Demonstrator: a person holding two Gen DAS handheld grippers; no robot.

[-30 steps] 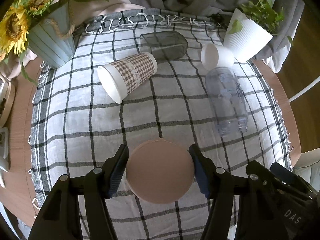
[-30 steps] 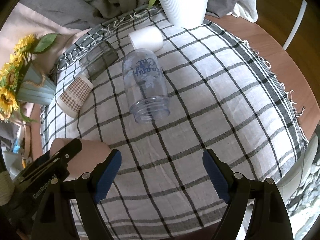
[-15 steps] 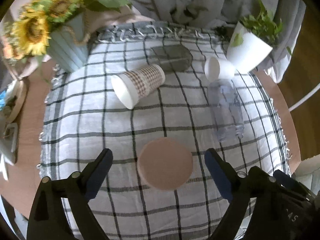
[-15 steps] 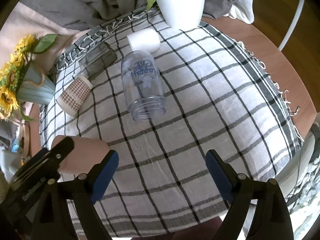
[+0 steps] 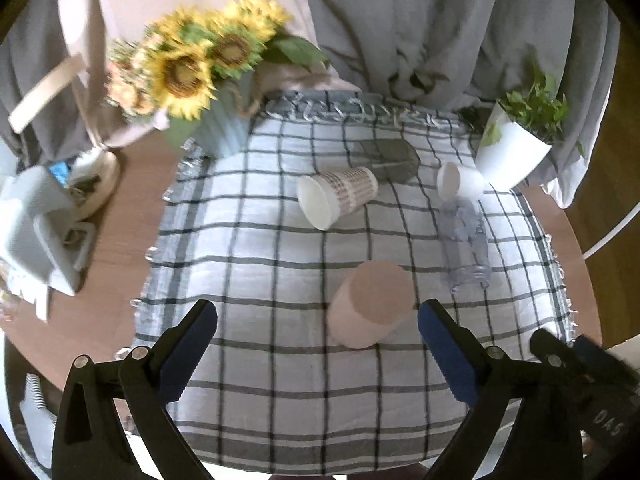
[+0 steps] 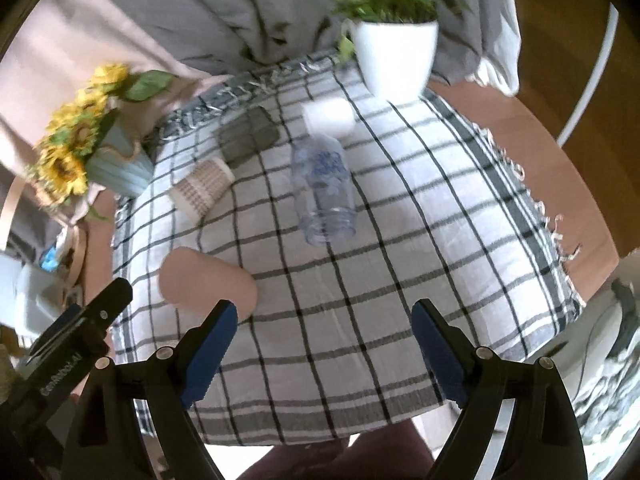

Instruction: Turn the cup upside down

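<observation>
A pink cup [image 5: 370, 310] stands upside down on the checked cloth [image 5: 260, 280], its flat base up. It also shows in the right wrist view [image 6: 206, 282]. My left gripper [image 5: 318, 354] is open and empty, pulled back above and in front of the cup, apart from it. My right gripper [image 6: 324, 352] is open and empty over the cloth's near edge, to the right of the pink cup. A checked paper cup [image 5: 338, 196], a clear plastic cup [image 5: 466, 246], a white cup [image 5: 458, 180] and a grey glass [image 5: 390, 156] lie on their sides farther back.
A sunflower pot [image 5: 216, 128] stands at the back left, a white plant pot [image 5: 510, 156] at the back right. Clutter [image 5: 44, 216] sits on the wooden table to the left. Grey fabric hangs behind. The table edge is close below both grippers.
My left gripper let go of the pink cup, opened wide and drew back and up. The cup stays upside down on the cloth. My right gripper also rose and pulled back.
</observation>
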